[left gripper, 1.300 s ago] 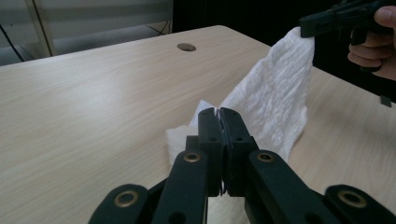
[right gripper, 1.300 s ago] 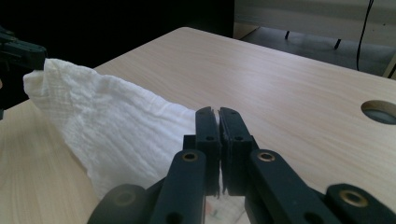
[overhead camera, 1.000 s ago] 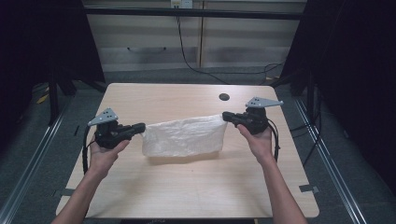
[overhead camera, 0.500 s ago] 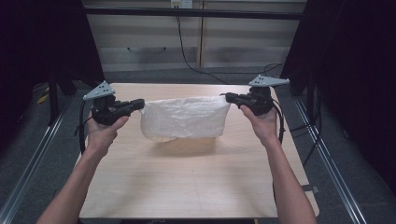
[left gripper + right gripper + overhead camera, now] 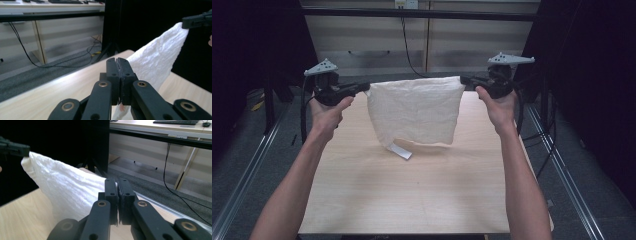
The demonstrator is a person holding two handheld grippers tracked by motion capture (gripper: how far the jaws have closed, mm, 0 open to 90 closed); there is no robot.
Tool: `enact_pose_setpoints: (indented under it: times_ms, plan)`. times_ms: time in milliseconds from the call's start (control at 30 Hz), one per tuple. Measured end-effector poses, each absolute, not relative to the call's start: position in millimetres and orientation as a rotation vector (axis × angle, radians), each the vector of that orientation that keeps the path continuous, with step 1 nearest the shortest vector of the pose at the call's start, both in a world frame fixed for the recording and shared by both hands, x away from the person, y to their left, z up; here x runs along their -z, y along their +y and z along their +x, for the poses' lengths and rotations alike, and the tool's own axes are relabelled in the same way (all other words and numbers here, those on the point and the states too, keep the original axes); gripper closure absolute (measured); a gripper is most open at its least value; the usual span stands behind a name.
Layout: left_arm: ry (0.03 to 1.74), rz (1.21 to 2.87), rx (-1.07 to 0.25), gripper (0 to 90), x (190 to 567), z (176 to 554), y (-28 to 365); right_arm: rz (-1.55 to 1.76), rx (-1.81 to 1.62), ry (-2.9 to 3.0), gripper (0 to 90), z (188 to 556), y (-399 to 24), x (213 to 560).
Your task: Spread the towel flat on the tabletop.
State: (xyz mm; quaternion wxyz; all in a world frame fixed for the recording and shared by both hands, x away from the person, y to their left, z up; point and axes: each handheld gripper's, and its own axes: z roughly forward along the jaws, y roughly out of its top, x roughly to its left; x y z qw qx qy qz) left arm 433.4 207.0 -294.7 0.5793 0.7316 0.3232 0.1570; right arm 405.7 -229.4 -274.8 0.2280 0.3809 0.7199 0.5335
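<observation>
A white textured towel (image 5: 416,112) hangs stretched between my two grippers above the wooden table (image 5: 412,195), its lower edge and a small label just off the tabletop. My left gripper (image 5: 365,87) is shut on the towel's left top corner, and my right gripper (image 5: 463,80) is shut on the right top corner. In the left gripper view the jaws (image 5: 117,62) are pressed together with the towel (image 5: 155,57) running off to the right toward the other gripper (image 5: 197,20). In the right gripper view the closed jaws (image 5: 117,183) pinch the towel (image 5: 65,187), which stretches left.
Dark curtains flank the table on both sides. A pale desk front with cables (image 5: 407,45) stands behind the far edge. Metal floor rails (image 5: 247,155) run along the table's left and right sides.
Both grippers have risen and moved toward the far edge, lifting the towel off the table so that it now hangs spread between them.
</observation>
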Motion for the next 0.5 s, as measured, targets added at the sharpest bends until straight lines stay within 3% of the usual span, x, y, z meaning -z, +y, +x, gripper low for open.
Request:
enact_pose_setpoints:
  times_ms: [300,500]
  plan:
    - [0.748,1.608,-0.376,88.7,272,445,202,1.071,-1.46,1.935,87.5,421,-237,259]
    - [0.707,1.666,-0.375,88.7,291,432,194,1.084,-1.429,1.972,87.5,417,-234,280]
